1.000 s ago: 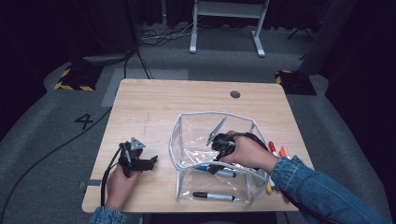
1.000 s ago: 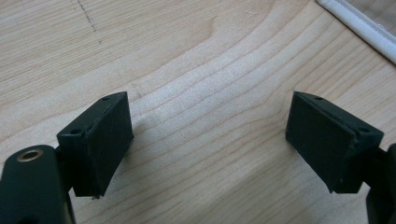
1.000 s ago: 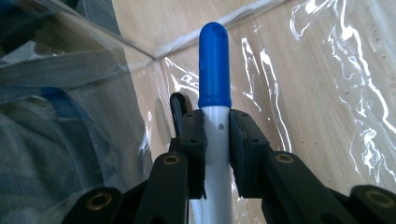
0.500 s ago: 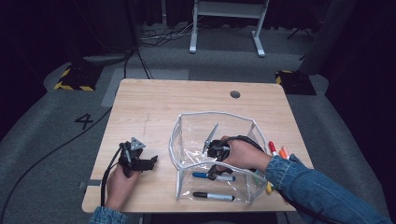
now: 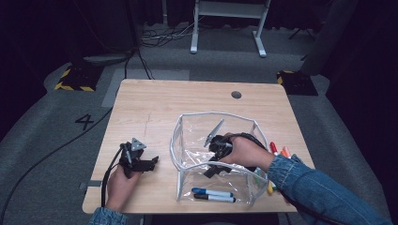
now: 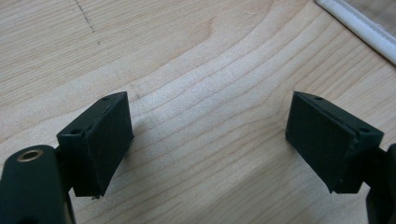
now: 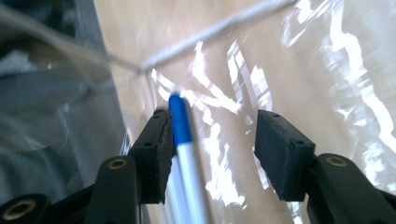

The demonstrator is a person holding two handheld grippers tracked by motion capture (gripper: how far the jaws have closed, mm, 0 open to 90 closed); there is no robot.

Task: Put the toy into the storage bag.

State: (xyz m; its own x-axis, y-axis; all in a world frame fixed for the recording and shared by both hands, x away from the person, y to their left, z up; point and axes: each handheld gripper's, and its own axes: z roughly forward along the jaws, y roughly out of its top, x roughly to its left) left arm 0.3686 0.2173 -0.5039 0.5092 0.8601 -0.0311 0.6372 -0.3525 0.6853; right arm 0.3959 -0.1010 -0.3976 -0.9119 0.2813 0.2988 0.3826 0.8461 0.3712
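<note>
Inside pouch (image 5: 187, 140): right gripper (image 7: 212, 149) jaws had just been opening, wide, gripping nothing.
Blue marker (image 7: 180, 135): lengthwise between them, against one pad.
Left gripper (image 6: 208, 140): open, empty, well apart from pouch.

1. The high view looks forward and down from above the person's side, taking in the whole worktop (image 5: 187, 108).
2. The left gripper view looks closely along its jaws at bare wood.
3. The right gripper view sits close inside the clear pouch (image 5: 187, 140), which the high view shares.
</note>
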